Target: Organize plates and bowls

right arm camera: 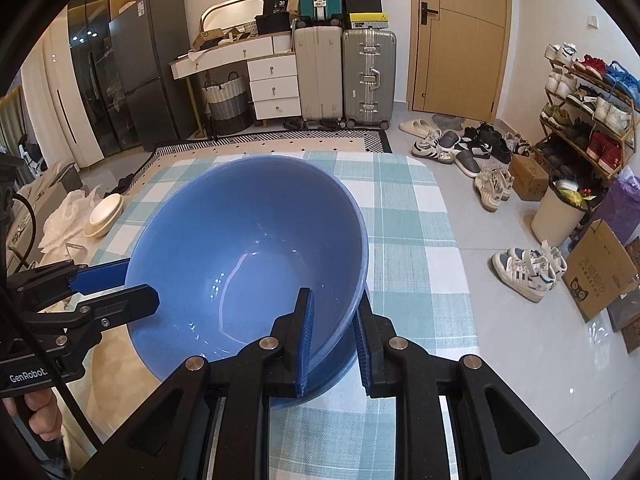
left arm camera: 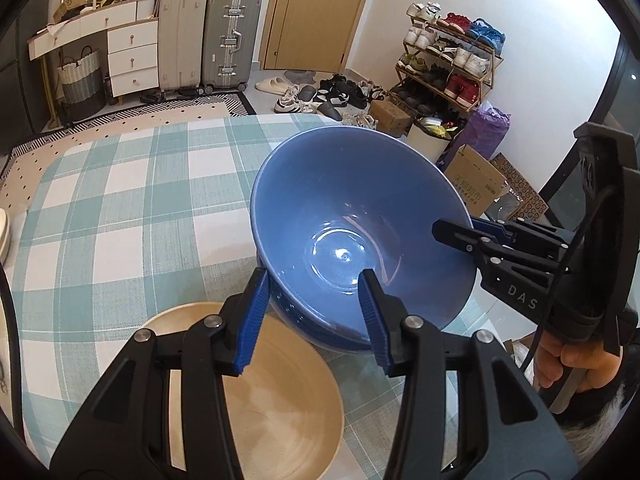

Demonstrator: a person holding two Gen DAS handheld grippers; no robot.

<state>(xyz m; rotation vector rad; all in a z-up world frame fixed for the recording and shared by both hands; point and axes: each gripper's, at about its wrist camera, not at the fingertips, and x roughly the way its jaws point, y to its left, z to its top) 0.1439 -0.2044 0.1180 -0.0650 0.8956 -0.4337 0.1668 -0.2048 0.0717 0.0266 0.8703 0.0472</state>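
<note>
Blue bowl (left arm camera: 352, 216), glossy, deep and tilted, is pinched at opposite rims by the left tool (left arm camera: 316, 312) and right tool (right arm camera: 332, 336), above a beige plate (left arm camera: 280, 400).

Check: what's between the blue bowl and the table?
The beige plate lies under the blue bowl, on the checked table; left wrist view shows it.

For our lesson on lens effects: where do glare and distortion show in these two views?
Left wrist view: glare spots on the blue bowl's floor; the checked cloth edge bows and black corners ring the frame. Right wrist view: streaked highlights inside the bowl; the door frame curves.
</note>
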